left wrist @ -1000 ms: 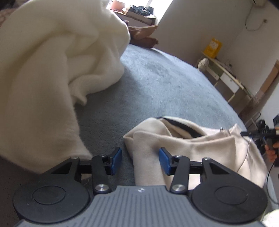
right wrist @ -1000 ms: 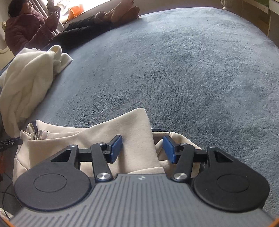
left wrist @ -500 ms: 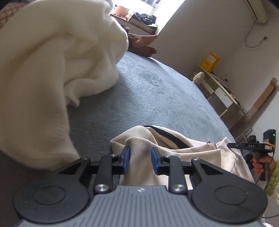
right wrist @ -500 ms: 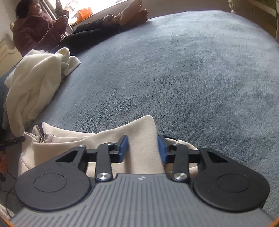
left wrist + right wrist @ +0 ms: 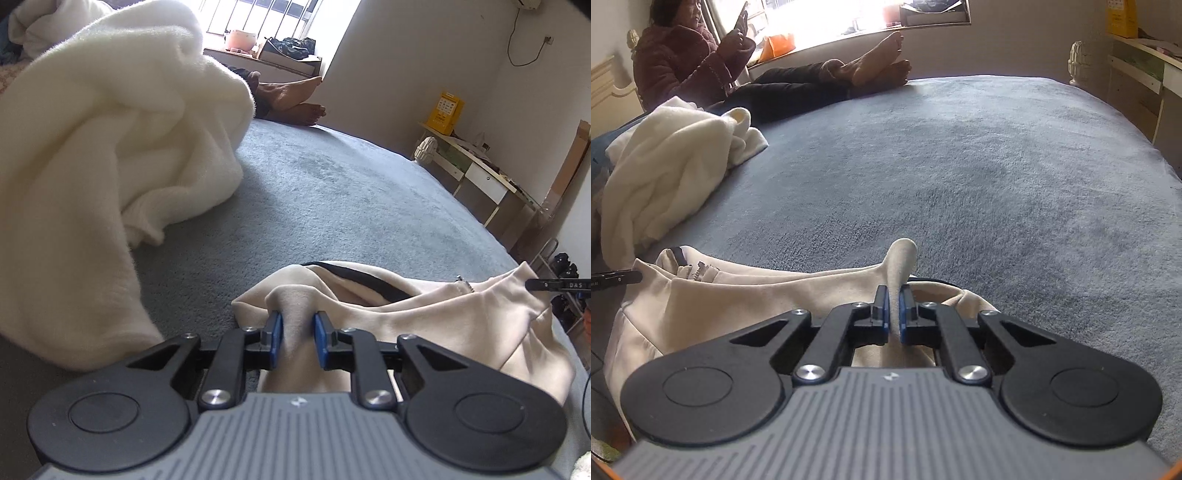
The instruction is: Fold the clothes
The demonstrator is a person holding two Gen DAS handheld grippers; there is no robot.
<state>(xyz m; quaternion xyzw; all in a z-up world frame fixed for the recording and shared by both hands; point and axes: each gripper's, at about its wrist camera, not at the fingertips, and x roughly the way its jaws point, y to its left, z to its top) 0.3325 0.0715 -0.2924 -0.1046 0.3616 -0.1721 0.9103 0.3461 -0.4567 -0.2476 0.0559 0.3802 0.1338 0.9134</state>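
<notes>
Beige garment (image 5: 461, 317) with black trim, white fleece (image 5: 110, 147), plain grey-blue blanket (image 5: 997, 177).

The left gripper (image 5: 297, 341), black-armed with blue pads on a ribbed grey body, angles downward; its jaws are closing, and a bunched fold of the beige fleece garment (image 5: 461, 317) already stands squeezed between the pads. The right gripper (image 5: 894, 314), of the same build and also tilted downward, has its jaws drawn nearly together, pinching a thin upright ridge of the same garment, whose tip pokes up beyond the pads
</notes>
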